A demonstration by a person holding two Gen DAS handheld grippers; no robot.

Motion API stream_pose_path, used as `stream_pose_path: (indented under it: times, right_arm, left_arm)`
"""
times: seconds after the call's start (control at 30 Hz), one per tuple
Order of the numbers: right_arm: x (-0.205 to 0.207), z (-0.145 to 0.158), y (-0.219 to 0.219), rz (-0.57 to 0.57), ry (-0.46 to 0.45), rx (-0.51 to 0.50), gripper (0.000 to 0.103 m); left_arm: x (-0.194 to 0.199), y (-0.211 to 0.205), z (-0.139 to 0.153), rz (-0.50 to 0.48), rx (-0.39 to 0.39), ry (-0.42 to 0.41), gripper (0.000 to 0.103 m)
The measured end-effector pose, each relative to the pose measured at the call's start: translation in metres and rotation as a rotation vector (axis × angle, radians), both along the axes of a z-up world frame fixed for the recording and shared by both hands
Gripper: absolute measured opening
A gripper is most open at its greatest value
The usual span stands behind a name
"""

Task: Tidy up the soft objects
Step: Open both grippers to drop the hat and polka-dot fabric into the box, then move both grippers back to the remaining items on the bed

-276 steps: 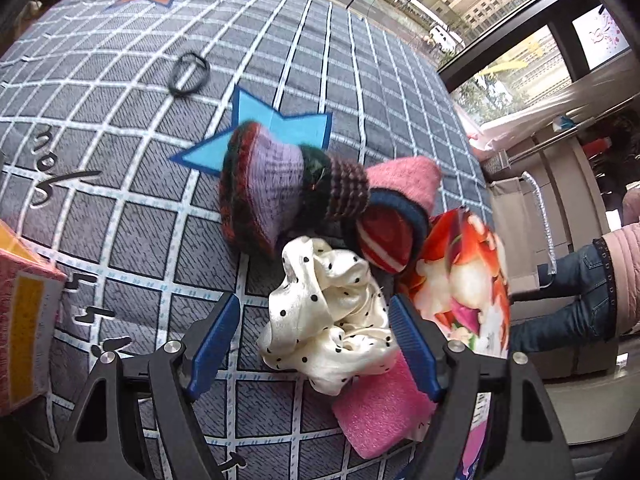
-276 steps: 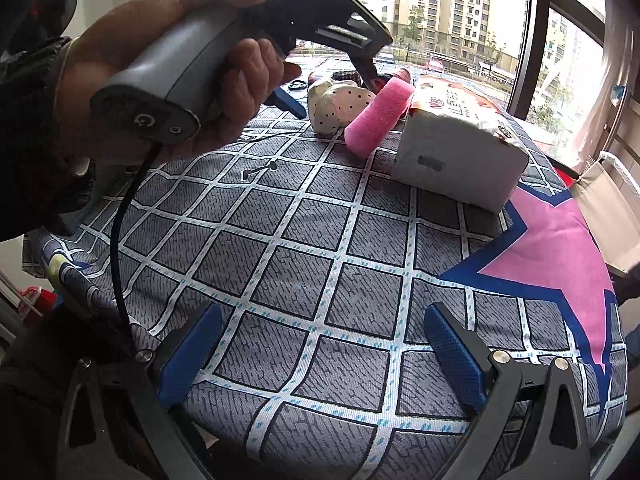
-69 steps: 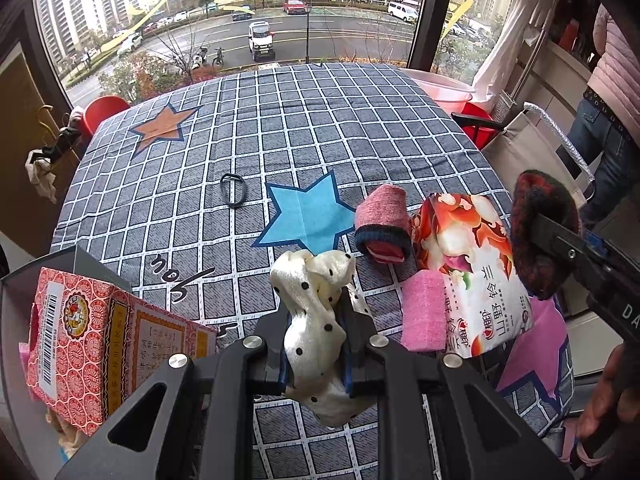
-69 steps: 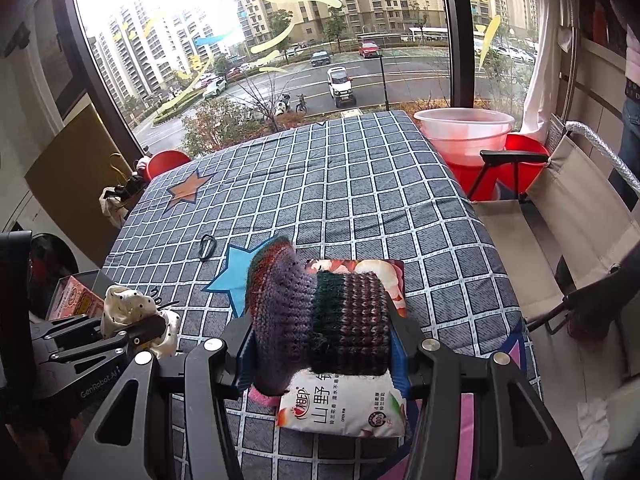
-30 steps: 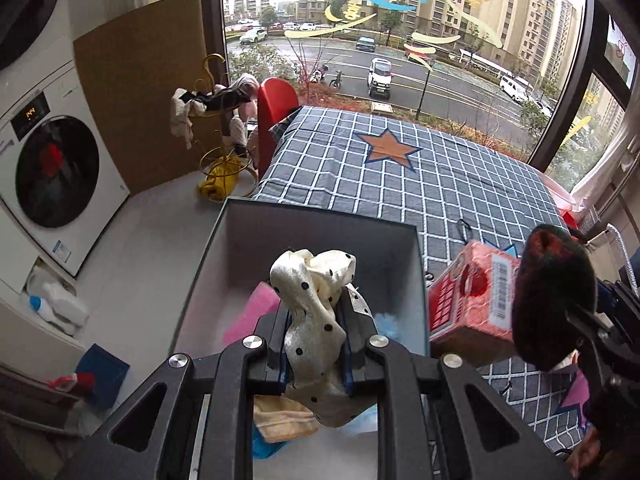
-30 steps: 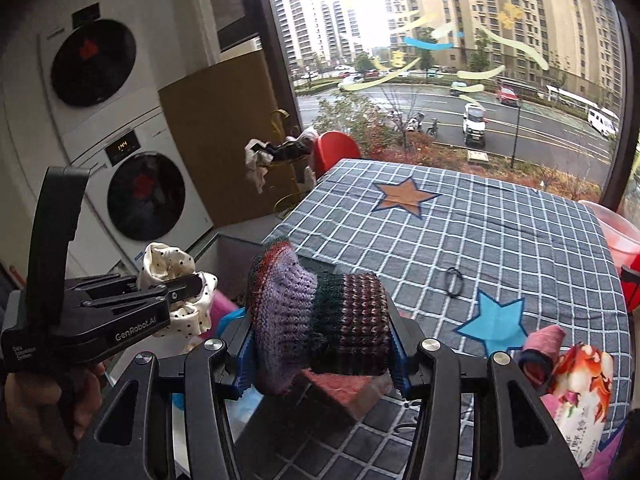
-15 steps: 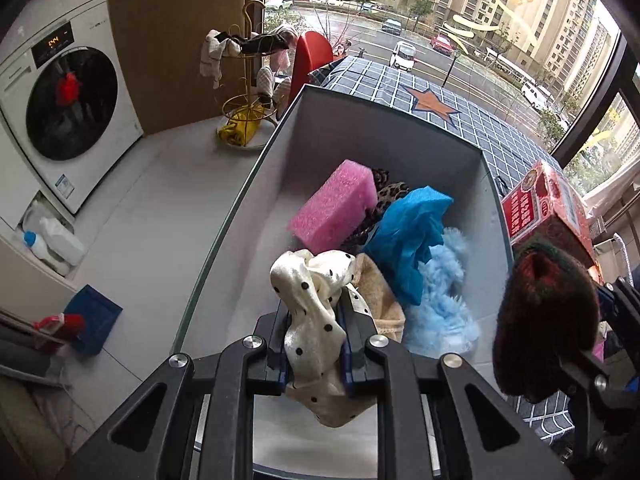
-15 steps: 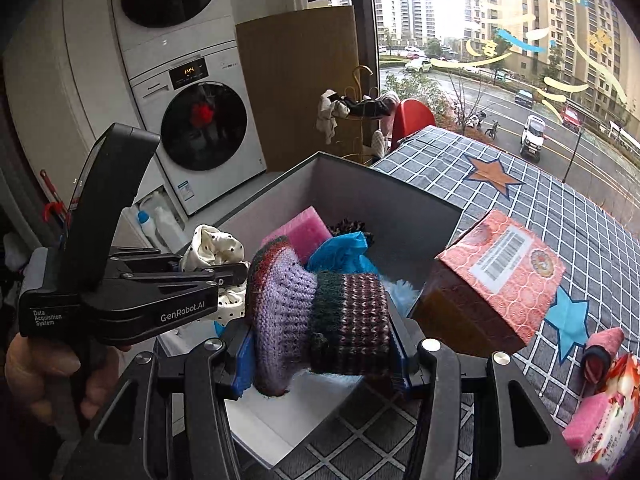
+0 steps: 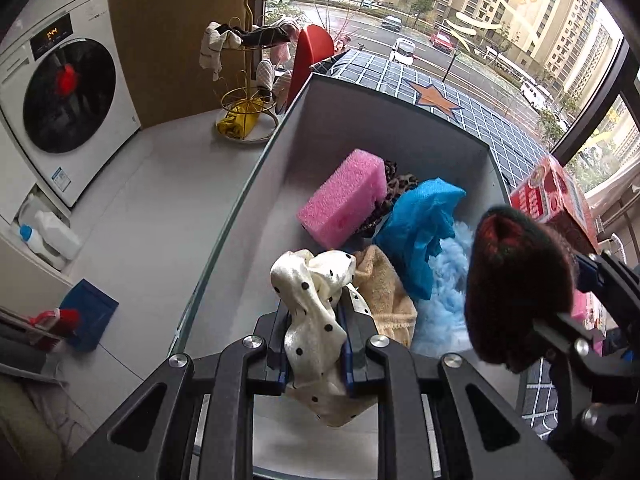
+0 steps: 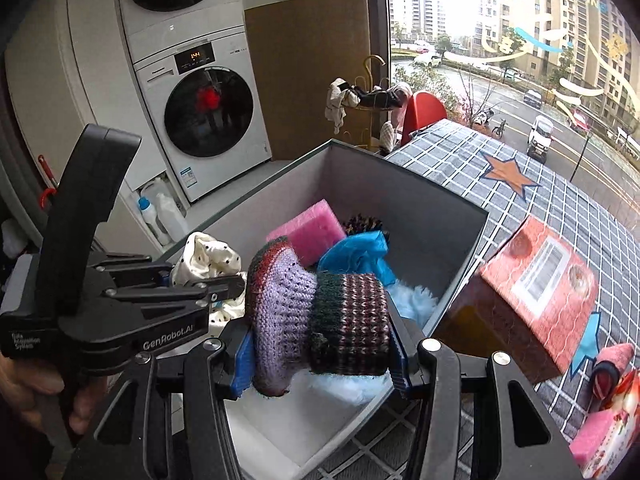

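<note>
Laundry machines (image 10: 208,120) line the far left; a checked table (image 10: 500,176) runs right. I hold both loads over the grey box (image 9: 360,120) at the table's near end, already holding a pink sponge (image 9: 340,200) and blue cloth (image 9: 424,224). I judge this the drop step: next, spread each pair of fingers. My left gripper (image 9: 316,344) is clamped on the dotted scrunchie (image 9: 312,308); my right gripper (image 10: 320,344) is clamped on the knitted hat (image 10: 320,316).

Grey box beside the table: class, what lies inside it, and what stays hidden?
Inside the grey box lie a pink foam block, a leopard-print fabric, a blue cloth, a beige towel and pale-blue fluff. Whatever lies under this pile is covered.
</note>
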State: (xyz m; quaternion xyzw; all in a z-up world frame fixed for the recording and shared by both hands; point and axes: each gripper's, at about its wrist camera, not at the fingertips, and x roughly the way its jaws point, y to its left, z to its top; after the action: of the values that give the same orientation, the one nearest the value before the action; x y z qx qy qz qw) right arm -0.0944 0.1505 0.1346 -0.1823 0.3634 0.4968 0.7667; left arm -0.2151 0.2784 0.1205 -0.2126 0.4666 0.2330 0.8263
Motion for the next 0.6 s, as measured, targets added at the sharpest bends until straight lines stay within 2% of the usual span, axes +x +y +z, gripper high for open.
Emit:
stream_pose_path:
  times: [0.03, 0.07, 0.1, 0.13, 0.2, 0.27, 0.43, 0.53, 0.6]
  right_arm:
    - [0.006, 0.005, 0.003, -0.019, -0.011, 0.020, 0.057]
    - [0.011, 0.009, 0.005, -0.034, -0.014, 0.035, 0.063]
    - [0.016, 0.015, 0.005, -0.056, -0.017, 0.047, 0.067]
    - [0.021, 0.020, 0.003, -0.081, -0.024, 0.067, 0.069]
    - [0.028, 0.031, -0.007, -0.111, -0.026, 0.113, 0.070]
    - [0.033, 0.037, -0.014, -0.124, -0.030, 0.138, 0.086]
    - [0.041, 0.049, -0.045, -0.171, -0.076, 0.165, 0.086]
    - [0.060, 0.052, -0.080, -0.250, -0.088, 0.153, 0.086]
    - [0.084, 0.047, -0.105, -0.327, -0.060, 0.103, 0.086]
  left_arm:
    - [0.002, 0.002, 0.004, 0.008, -0.001, -0.012, 0.037]
    - [0.002, 0.002, 0.008, 0.011, 0.002, -0.030, 0.044]
    - [0.002, 0.002, 0.013, 0.013, 0.013, -0.046, 0.061]
    - [0.002, -0.001, 0.016, 0.017, 0.032, -0.058, 0.073]
    - [0.002, -0.009, 0.019, 0.001, 0.066, -0.071, 0.076]
    - [0.006, -0.018, 0.015, -0.030, 0.076, -0.049, 0.077]
    - [0.007, -0.041, 0.014, -0.080, 0.064, -0.063, 0.077]
    - [0.010, -0.067, 0.027, -0.157, 0.072, -0.097, 0.077]
    - [0.017, -0.091, 0.039, -0.236, 0.079, -0.125, 0.077]
